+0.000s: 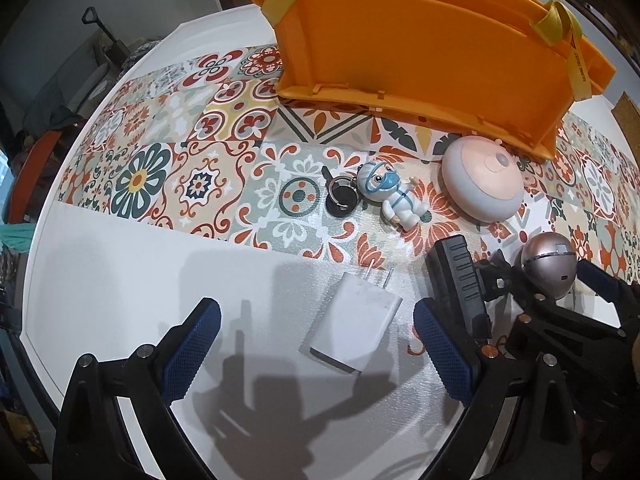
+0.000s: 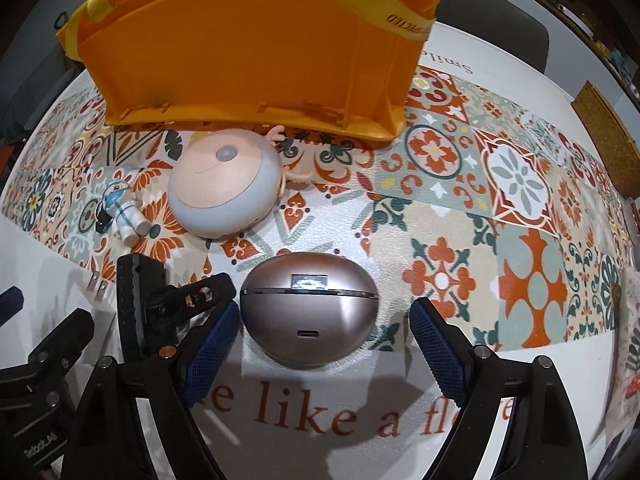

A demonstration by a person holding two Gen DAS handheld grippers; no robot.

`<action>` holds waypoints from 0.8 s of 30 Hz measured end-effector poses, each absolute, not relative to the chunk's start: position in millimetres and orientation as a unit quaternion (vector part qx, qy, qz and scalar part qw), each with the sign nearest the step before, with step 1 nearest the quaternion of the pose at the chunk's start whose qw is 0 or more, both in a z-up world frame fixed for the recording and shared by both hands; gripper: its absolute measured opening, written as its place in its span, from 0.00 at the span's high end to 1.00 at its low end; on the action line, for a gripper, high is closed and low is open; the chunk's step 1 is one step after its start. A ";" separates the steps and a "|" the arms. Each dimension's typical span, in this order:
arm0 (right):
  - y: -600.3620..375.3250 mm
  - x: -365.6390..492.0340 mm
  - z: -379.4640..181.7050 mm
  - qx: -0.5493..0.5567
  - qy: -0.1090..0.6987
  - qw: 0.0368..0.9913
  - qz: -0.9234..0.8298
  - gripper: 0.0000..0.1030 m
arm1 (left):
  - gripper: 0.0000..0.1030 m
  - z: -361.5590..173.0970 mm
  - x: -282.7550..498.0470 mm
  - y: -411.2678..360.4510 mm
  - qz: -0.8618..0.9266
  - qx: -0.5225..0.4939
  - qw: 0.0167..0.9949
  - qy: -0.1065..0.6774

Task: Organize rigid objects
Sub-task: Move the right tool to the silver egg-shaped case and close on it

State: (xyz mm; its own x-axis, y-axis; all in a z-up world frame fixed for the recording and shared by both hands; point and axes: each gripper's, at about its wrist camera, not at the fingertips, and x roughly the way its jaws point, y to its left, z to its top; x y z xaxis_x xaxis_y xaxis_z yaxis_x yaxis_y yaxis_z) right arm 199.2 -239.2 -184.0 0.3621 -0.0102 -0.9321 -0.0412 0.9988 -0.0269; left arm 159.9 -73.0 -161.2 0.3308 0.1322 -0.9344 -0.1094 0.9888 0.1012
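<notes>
An orange bag [image 1: 420, 40] stands at the back of the table; it also shows in the right wrist view [image 2: 256, 48]. My left gripper [image 1: 316, 344] is open around a white charger plug [image 1: 352, 324] lying on the white surface. My right gripper [image 2: 324, 344] is open around a rose-metallic egg-shaped case [image 2: 310, 308], its left pad [image 2: 212, 348] touching or nearly touching the case; the case also shows in the left wrist view [image 1: 550, 270]. A round pink-and-grey device [image 1: 482, 180] [image 2: 224, 182], a small masked figurine [image 1: 394, 196] [image 2: 124, 210] and a black key ring [image 1: 340, 196] lie before the bag.
A black ribbed clip-like object [image 1: 460, 280] [image 2: 136, 308] lies between the two grippers. The patterned tile mat [image 2: 500, 200] covers the table's middle. A cork pad [image 2: 612, 136] sits at the far right. The white table edge [image 1: 36, 280] curves at left.
</notes>
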 end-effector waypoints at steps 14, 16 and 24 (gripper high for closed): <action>-239.8 200.7 -187.7 -0.005 0.542 0.840 0.021 0.34 | 0.04 -167.5 152.3 -65.6 0.077 0.007 0.813 0.578; -241.3 201.9 -186.5 -0.001 0.540 0.841 0.019 0.36 | 0.04 -166.9 150.6 -65.4 0.074 0.008 0.814 0.576; -243.5 188.9 -174.8 0.020 0.533 0.846 0.010 0.36 | 0.05 -160.5 140.3 -61.2 0.058 0.016 0.827 0.558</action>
